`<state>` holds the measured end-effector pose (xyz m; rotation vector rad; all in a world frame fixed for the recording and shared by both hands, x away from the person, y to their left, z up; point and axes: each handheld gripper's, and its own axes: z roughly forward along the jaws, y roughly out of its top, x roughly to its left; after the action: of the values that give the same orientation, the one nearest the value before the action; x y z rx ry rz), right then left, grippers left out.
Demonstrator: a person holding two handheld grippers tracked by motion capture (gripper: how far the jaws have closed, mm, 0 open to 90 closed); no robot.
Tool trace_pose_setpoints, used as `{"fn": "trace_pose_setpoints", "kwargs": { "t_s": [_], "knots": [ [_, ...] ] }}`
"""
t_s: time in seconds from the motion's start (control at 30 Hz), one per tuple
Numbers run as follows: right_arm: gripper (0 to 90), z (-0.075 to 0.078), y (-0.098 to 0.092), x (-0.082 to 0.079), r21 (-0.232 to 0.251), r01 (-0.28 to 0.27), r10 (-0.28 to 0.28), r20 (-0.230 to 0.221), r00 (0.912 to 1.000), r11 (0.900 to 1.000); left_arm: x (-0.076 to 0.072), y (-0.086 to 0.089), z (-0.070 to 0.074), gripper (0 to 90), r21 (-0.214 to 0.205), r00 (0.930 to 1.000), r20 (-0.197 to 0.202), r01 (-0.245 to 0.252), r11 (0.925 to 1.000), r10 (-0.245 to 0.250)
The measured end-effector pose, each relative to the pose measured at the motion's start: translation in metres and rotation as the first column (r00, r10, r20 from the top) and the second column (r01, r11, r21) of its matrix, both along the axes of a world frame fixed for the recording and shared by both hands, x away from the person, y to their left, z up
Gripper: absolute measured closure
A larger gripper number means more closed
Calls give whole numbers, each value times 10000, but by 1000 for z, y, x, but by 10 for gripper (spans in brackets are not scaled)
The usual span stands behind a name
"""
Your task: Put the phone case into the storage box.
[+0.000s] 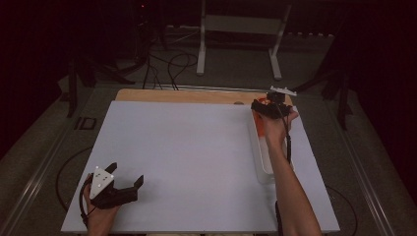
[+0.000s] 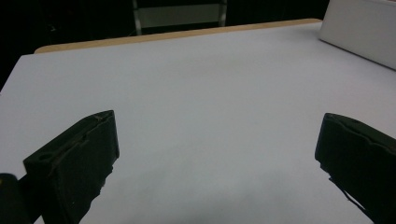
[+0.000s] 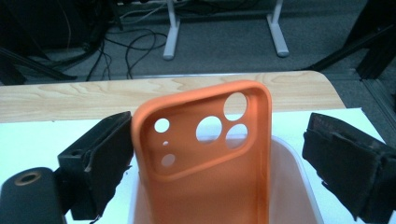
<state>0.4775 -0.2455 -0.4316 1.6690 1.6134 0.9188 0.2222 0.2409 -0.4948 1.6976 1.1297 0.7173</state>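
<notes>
Right gripper [image 3: 219, 154] jaws apart, orange phone case [image 3: 210, 158] propped between them in white bin [image 3: 299, 186], apparently just released; left gripper [image 2: 215, 158] idle, jaws apart over bare table [image 2: 210, 84].

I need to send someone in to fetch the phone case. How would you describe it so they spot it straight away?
Look to the far right side of the white table, where a long clear plastic tray lies. The phone case stands at its far end, between the open jaws of the right gripper. It is bright orange with round camera holes, the one vivid colour there.
</notes>
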Motion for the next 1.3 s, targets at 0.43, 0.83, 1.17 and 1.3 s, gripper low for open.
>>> {"fn": "trace_pose_setpoints", "kwargs": {
  "t_s": [0.43, 0.83, 1.17, 1.3],
  "knots": [
    [90, 5, 1, -6, 120, -723, 722, 101, 9973, 9973, 0, 0, 0, 5, 0, 10000, 22, 26, 10000, -26],
    [93, 14, 0, -22, -160, -1638, 1639, 86, 9864, 9864, 1, -1, 0, 5, 15, 10000, 17, 81, 10000, -81],
    [92, 27, 0, -52, -203, -2520, 2525, 252, 9673, 9675, 2, -2, 0, 5, 14, 9999, -40, 122, 9999, -122],
    [93, 27, 1, -65, -358, -2758, 2769, 300, 9604, 9605, 2, -2, 0, 5, 7, 9999, -70, 151, 9999, -151]
  ]
}}
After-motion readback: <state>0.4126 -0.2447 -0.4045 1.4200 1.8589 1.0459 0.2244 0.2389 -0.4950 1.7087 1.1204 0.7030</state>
